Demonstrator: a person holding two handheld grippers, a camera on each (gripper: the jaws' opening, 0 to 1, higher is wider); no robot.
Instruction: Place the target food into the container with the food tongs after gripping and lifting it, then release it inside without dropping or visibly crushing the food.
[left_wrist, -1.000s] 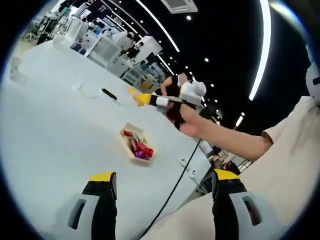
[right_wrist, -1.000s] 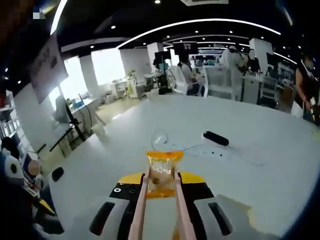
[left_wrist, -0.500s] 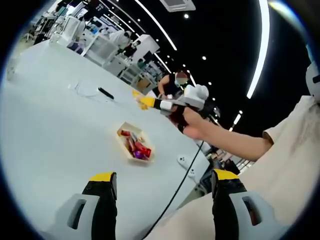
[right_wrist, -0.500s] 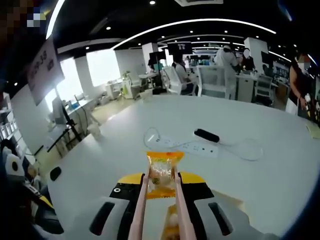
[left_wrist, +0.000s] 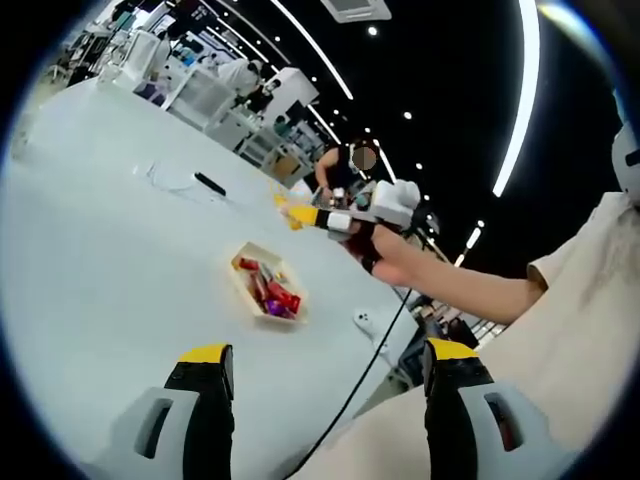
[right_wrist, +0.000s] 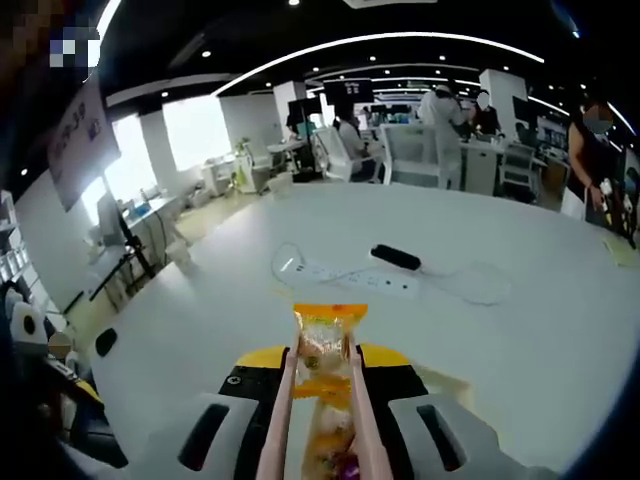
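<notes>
Aloft over the white table | right gripper clamps pink food tongs, pinching a wrapped snack packet lightly, likely to avoid crushing | paper container at 9 o'clock of its hand, already holding snacks | left gripper wide, idle.

A white table carries a snack-filled container and a power strip.

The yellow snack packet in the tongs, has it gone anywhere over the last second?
The right gripper, shut on the food tongs that pinch the snack packet, has drifted toward the container. The packet stays clamped, not released. The left gripper stays open and idle.
</notes>
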